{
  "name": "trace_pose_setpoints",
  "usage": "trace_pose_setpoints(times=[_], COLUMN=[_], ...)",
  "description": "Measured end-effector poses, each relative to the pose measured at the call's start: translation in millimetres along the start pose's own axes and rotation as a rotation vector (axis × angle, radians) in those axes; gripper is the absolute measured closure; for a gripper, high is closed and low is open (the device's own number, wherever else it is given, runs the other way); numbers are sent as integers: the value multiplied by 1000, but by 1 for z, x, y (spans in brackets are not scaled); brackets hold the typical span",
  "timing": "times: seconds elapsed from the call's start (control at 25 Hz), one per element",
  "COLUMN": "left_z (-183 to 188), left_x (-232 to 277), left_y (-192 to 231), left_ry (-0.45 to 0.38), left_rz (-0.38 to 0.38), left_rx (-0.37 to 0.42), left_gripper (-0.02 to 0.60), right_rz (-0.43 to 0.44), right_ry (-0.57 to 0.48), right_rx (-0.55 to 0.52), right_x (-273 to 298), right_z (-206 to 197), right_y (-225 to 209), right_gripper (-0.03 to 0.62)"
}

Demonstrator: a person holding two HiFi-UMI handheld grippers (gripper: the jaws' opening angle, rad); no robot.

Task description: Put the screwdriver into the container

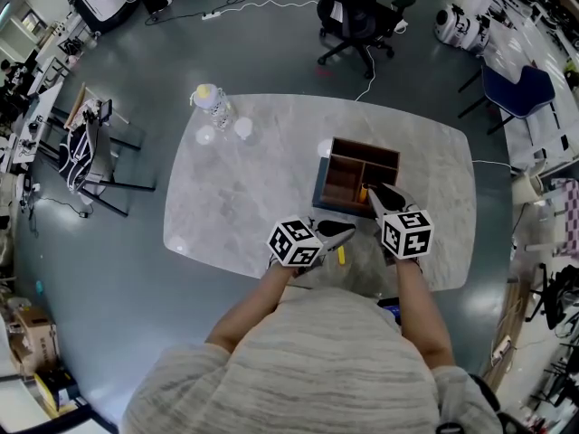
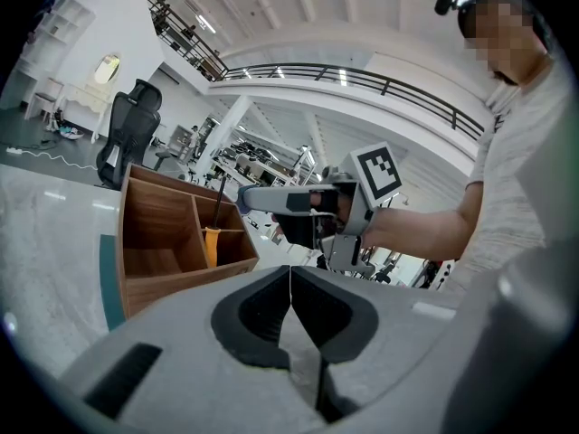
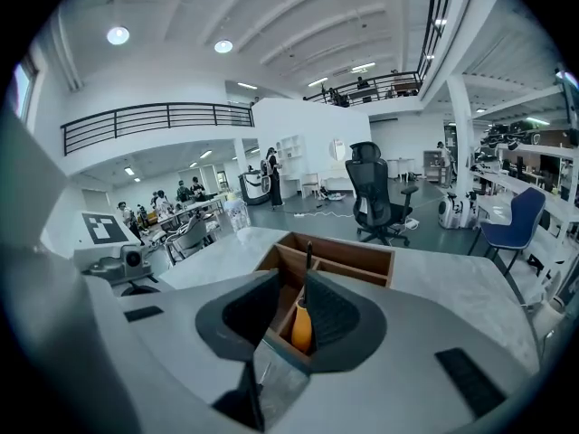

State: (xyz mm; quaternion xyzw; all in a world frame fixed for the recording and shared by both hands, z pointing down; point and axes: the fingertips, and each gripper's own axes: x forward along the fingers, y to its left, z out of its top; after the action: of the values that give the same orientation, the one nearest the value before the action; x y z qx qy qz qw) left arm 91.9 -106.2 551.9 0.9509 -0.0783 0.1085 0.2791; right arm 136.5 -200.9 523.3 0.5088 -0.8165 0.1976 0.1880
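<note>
The marble table (image 1: 235, 179) carries a wooden container (image 1: 365, 146) split into compartments, and both grippers sit at the container's near side. The right gripper (image 1: 384, 194) reaches over the container's near edge with its jaws spread apart and nothing clamped between them. The left gripper (image 2: 290, 287) waits just outside the container's near wall, with its jaws pressed together and empty. The orange-handled screwdriver (image 3: 301, 326) already stands inside the container, in the compartment nearest the right gripper. Its handle is down and its dark shaft points up, leaning slightly. It lies straight ahead of the right gripper's open jaws, so that gripper is the nearer one. The placement looks done, and a clear straight withdrawal is probably all that remains.
</note>
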Motion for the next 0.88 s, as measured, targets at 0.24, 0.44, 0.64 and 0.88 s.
trace_pose_setpoints(times=[0.24, 0.44, 0.64, 0.88], left_z=[-4, -2, -6, -12], left_x=[2, 0, 0, -4], left_y=[0, 1, 4, 8], left_ry=[3, -2, 5, 18], left_rz=[1, 6, 8, 15], left_rx=[-4, -1, -4, -14], left_gripper=[568, 568, 568, 568], right_rz=[12, 11, 18, 39], right_ry=[-7, -2, 12, 45], right_rx=[0, 15, 33, 49], right_x=[-13, -20, -22, -19], right_z=[-4, -12, -23, -39], right_y=[8, 13, 20, 33], right_gripper=[517, 517, 517, 517])
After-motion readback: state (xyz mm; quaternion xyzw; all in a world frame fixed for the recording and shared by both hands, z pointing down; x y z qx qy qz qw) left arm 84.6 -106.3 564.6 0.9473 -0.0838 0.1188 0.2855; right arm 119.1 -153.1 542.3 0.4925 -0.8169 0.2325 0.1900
